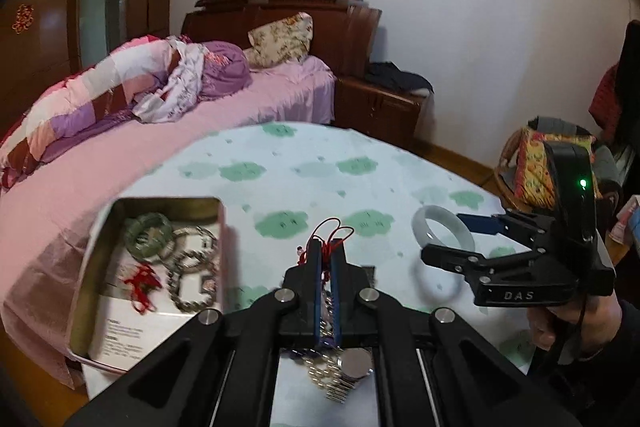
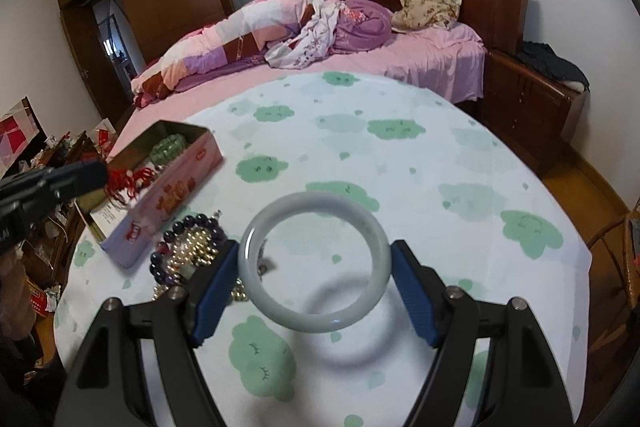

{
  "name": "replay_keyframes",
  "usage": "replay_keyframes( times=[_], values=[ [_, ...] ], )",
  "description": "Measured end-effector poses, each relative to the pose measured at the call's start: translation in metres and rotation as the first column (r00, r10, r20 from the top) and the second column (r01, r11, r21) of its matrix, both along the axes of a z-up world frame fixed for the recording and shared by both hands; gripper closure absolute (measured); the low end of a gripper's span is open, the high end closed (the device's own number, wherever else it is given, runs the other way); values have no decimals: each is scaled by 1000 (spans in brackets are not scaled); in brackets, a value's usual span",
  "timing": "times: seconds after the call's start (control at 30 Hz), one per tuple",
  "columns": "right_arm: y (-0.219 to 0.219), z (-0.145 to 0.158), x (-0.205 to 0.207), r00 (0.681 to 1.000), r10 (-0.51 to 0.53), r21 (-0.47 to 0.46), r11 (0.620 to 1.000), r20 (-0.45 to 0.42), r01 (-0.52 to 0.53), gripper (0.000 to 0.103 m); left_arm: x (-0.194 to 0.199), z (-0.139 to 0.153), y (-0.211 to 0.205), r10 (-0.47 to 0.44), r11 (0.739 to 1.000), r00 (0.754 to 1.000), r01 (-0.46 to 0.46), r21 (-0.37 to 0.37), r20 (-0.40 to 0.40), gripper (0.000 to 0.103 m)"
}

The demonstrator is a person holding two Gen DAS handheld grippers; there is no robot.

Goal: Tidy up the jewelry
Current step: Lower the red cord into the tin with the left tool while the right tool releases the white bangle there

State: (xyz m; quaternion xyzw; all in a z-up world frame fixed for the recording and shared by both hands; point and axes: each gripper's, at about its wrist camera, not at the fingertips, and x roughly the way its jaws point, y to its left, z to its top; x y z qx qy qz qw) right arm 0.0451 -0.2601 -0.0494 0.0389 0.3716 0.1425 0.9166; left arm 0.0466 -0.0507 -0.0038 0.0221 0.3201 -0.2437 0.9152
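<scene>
My left gripper (image 1: 326,246) is shut on a red cord (image 1: 334,227) whose loops stick out past the fingertips, held above the white cloth with green clouds (image 1: 304,155). Under it lies a loose pile of pearl and silver bracelets (image 1: 340,375). An open tin (image 1: 86,287) at the left holds a green bangle (image 1: 148,231), silver chain bracelets (image 1: 192,267) and another red cord (image 1: 140,283). My right gripper (image 2: 316,249) grips a pale jade bangle (image 2: 320,323) between its blue pads (image 2: 212,291), lifted off the cloth with its shadow below. That bangle (image 1: 424,231) and right gripper (image 1: 448,235) also show at the left wrist view's right.
Dark beads and pearls (image 2: 188,239) lie between the pink-sided tin (image 2: 172,187) and my right gripper. A bed with pink sheets (image 2: 420,63) stands behind the table, a wooden nightstand (image 2: 532,99) beside it. A chair with a patterned cushion (image 1: 532,163) is off the table's right edge.
</scene>
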Motion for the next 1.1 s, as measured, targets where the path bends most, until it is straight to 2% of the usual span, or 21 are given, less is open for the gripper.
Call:
replay_keyframes(
  times=[0.33,0.57,0.77,1.1],
  values=[
    [18,25,5,998,47,-2,999,31,-47,25,0,36,37,60,998,995,-57,-40,78,101],
    [47,50,15,991,116,-1,993,66,-116,25,7,61,66,115,993,984,-112,-28,133,101],
    [73,65,26,980,170,-10,985,101,-170,25,13,62,87,162,987,977,-161,-17,142,101],
    [115,67,43,960,255,-20,967,115,-254,25,25,44,113,218,976,970,-217,-20,105,101]
  ],
)
